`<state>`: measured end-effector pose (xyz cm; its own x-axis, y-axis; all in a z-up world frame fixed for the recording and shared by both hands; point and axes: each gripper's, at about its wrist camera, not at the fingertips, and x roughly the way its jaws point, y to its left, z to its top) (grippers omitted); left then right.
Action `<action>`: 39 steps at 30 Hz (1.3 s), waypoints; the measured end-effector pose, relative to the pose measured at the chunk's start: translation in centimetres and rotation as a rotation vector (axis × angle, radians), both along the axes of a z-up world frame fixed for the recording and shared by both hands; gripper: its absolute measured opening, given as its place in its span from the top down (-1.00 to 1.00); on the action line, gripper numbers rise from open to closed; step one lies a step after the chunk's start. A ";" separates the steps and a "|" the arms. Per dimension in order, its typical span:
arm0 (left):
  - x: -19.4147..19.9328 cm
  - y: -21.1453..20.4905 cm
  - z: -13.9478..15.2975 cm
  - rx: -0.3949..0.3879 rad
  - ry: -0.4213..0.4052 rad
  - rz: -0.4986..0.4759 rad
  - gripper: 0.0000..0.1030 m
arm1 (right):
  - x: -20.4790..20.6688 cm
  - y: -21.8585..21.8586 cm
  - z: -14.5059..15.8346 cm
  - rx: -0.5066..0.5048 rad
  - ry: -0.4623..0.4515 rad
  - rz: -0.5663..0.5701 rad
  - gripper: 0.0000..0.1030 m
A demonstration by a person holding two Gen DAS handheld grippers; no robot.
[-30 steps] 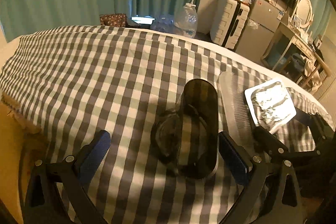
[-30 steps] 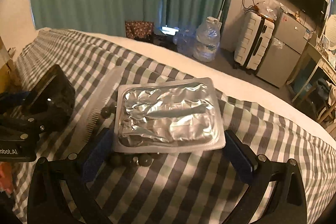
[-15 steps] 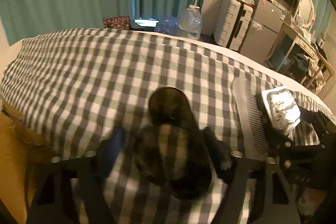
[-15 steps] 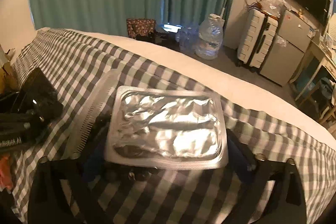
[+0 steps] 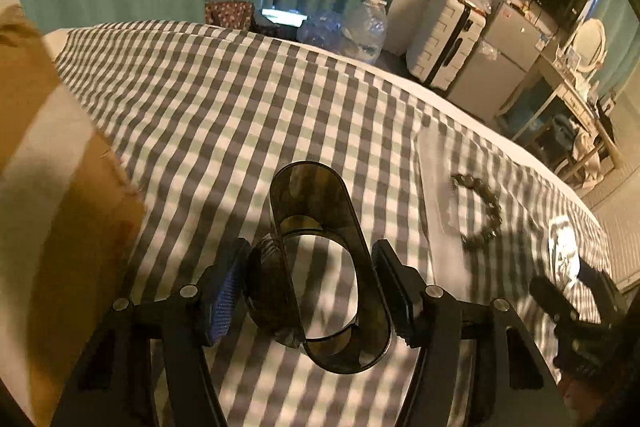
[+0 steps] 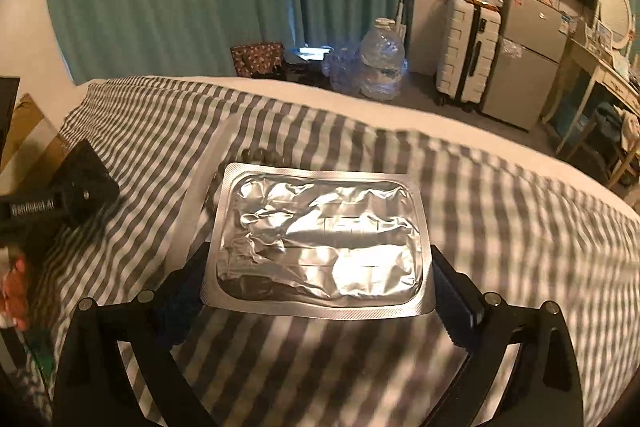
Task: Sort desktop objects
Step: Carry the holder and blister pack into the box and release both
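My left gripper (image 5: 308,291) clamps the dark tinted case (image 5: 320,267), my right gripper (image 6: 316,291) clamps the foil pack (image 6: 320,239), bead bracelet (image 5: 478,211) at two o'clock

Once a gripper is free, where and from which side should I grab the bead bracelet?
Pinch the right arc of the bead bracelet, straight down from above. It lies flat as an open ring, its left arc against the clear comb, so the right probably has more finger room.
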<state>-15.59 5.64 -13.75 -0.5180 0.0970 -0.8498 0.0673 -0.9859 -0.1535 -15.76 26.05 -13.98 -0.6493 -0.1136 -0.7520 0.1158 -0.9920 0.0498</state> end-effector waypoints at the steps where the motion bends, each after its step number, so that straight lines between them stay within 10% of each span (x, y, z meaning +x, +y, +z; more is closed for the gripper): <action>1: 0.2 0.0 0.3 -0.030 -0.022 0.012 -0.25 | 1.0 0.0 0.2 0.004 -0.011 -0.001 -0.91; 20: 10.9 -7.1 15.0 0.013 0.207 0.045 -0.25 | 12.9 -7.0 12.2 0.118 0.185 0.084 -0.91; 35: 13.1 -23.0 13.1 -0.016 0.234 0.351 -0.25 | 7.9 -25.0 19.6 -0.102 0.262 0.303 -0.91; 39: 12.9 -24.8 11.0 0.081 0.198 0.393 -0.25 | 5.0 -31.0 18.5 -0.104 0.223 0.373 -0.91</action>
